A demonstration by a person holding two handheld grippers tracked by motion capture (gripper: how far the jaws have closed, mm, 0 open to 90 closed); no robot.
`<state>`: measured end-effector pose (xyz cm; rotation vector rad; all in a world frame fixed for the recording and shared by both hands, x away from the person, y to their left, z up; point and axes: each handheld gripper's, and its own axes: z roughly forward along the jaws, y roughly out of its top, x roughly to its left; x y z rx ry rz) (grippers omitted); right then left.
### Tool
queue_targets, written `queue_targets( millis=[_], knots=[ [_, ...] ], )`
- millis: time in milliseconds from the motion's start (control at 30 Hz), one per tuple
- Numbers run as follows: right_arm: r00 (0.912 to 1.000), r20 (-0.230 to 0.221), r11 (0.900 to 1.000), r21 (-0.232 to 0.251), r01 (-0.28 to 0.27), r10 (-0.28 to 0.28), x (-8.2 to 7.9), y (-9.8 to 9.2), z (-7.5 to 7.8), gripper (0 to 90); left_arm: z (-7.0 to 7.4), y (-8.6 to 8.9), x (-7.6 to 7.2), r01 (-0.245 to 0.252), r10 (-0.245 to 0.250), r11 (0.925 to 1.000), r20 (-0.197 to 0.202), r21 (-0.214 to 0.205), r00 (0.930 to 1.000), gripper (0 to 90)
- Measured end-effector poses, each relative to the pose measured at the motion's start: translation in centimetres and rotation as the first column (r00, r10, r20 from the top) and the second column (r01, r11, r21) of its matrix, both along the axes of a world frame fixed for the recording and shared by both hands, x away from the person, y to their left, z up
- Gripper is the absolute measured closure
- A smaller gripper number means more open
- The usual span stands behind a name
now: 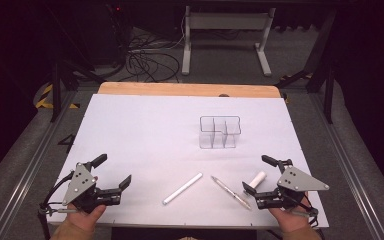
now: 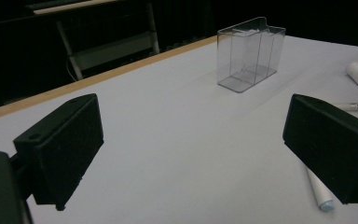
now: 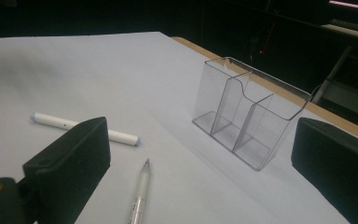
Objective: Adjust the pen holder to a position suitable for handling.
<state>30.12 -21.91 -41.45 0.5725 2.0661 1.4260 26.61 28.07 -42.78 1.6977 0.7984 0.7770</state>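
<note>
White table sheet (image 1: 145,135): clear three-slot plastic organiser (image 1: 219,132) upright mid-table, empty. White marker (image 1: 182,188), clear pen (image 1: 230,192), short white tube (image 1: 258,178) lie near front. Left gripper (image 1: 114,170), right gripper (image 1: 256,173) jaws apart, holding nothing, likely staged to load slots.

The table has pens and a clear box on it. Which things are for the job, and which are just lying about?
Probably for the job:
clear box, empty
white marker
clear pen
short white tube
left tool and right tool, both open

Just lying about:
cables on the floor
white stand behind the table
</note>
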Motion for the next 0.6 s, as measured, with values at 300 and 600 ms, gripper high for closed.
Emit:
queue_targets(
  millis=[300,600],
  knots=[
    [1.0000,0.005,0.9999,-0.014,-0.002,0.002,-0.04,0.15,0.19,5.4,-0.02,-0.05,-0.08,0.001,-0.001,0.9999,0.010,0.011,0.9999,5.9],
    [1.0000,0.001,0.9997,-0.021,-0.010,0.010,0.00,0.32,0.33,5.4,-0.01,0.02,-0.11,0.007,-0.007,0.9997,0.007,0.022,0.9999,6.0]
  ],
)
